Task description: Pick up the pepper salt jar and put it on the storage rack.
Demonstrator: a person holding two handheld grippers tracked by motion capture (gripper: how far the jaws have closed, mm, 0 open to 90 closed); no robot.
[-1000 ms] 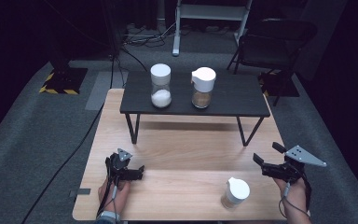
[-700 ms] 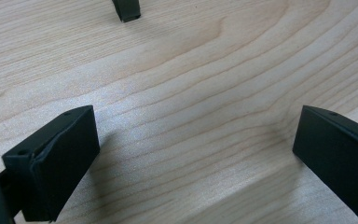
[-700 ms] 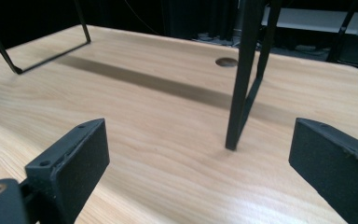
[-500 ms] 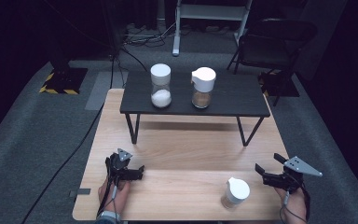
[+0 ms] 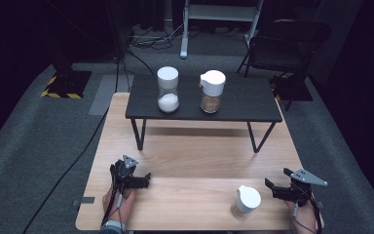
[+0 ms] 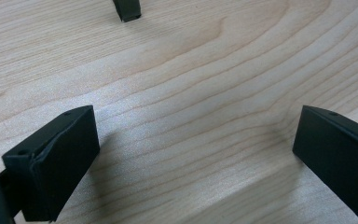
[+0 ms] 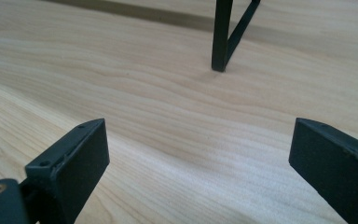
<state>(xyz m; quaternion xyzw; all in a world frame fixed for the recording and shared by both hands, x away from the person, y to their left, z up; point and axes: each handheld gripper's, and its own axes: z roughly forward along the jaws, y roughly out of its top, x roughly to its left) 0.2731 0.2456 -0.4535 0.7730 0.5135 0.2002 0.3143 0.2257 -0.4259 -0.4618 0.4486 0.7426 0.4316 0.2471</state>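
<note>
My left gripper [image 5: 130, 173] rests low over the wooden table [image 5: 199, 156] at its front left, held by a hand. Its jaws stand wide open over bare wood in the left gripper view [image 6: 196, 116]. My right gripper [image 5: 278, 180] sits at the front right, just right of a small white-lidded jar [image 5: 247, 200] and apart from it. In the right gripper view [image 7: 200, 126] the jaws are wide open, with wood grain alone between them.
A low black shelf [image 5: 243, 105] spans the table's far half. On it stand a white-lidded jar of white powder [image 5: 168, 90] and a jar of brown contents [image 5: 212, 91]. One shelf leg [image 7: 221, 37] rises ahead of the right gripper. Dark chair and cables lie beyond.
The right gripper has sunk toward the table and drifted nearer the front edge. The left gripper and the jars have stayed put.
</note>
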